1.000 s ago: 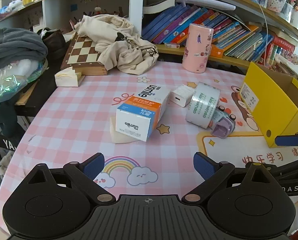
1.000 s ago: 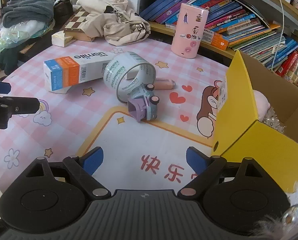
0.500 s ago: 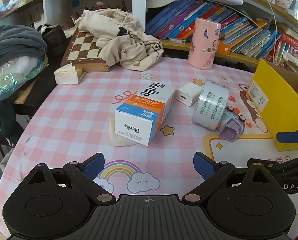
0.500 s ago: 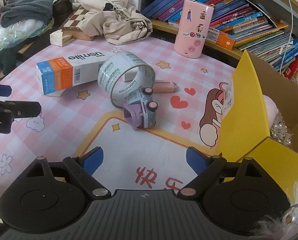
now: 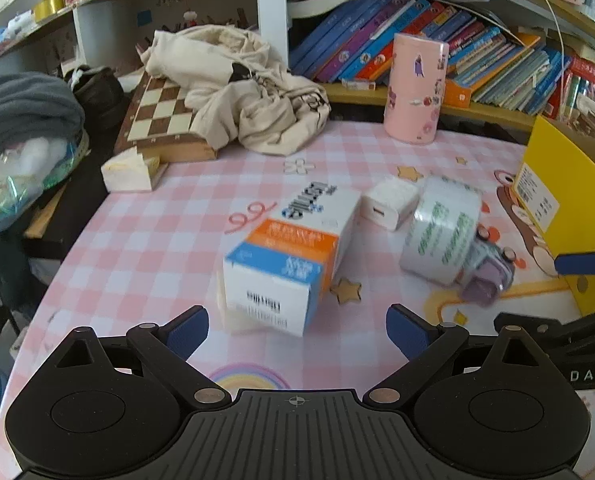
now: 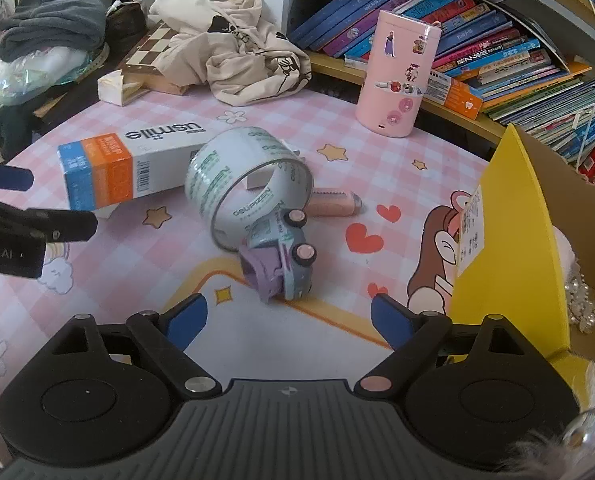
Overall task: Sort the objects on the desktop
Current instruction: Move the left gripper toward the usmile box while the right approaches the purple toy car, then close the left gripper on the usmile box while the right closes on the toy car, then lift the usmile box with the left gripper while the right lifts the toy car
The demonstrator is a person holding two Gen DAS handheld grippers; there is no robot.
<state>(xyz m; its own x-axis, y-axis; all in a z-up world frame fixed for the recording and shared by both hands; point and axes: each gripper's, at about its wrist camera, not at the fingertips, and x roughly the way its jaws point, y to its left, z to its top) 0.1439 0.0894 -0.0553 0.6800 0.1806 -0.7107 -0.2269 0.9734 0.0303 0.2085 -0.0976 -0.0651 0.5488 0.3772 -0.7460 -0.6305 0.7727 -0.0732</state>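
Beside tape roll (image 6: 249,184), "usmile" box (image 6: 129,164)

Black housings on left gripper (image 5: 297,328) and right gripper (image 6: 287,316), ribbed centre plate, round side discs, silver pivot screws, blue fingertip pads (image 5: 187,330), white "DAS" lettering.

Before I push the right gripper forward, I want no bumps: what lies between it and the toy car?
Nothing: in the right wrist view, only bare printed tablecloth lies between the open right gripper and the toy car.
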